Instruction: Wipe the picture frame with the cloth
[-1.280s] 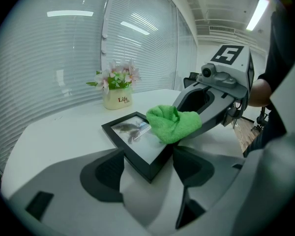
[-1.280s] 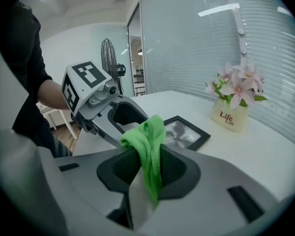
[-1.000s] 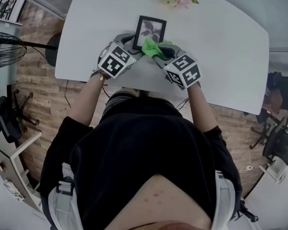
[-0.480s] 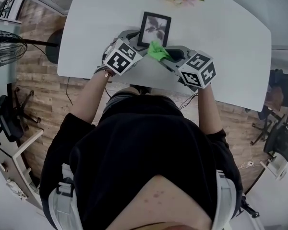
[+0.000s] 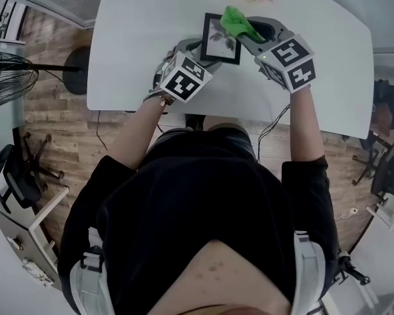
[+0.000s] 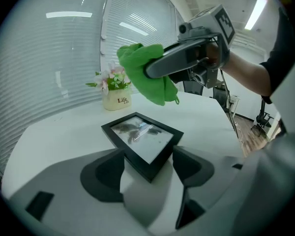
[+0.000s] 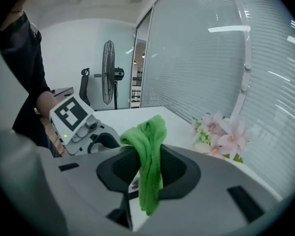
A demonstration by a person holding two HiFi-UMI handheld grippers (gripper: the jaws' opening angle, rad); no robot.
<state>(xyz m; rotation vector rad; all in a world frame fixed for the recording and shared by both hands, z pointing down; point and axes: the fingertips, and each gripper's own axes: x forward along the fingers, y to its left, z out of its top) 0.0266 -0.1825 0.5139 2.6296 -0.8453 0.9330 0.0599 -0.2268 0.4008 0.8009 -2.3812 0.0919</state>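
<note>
Two grippers: both gripping
Left gripper: grasps near corner of picture frame
Right gripper: clenches green cloth
Cloth place: frame's 1 o'clock, head view

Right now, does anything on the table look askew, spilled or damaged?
Nothing stands out. The picture frame looks intact, its near corner between the jaws of the left gripper; the green cloth hangs pinched in the right gripper, held clear of the frame; the flower pot stands upright. No spill shows.
</note>
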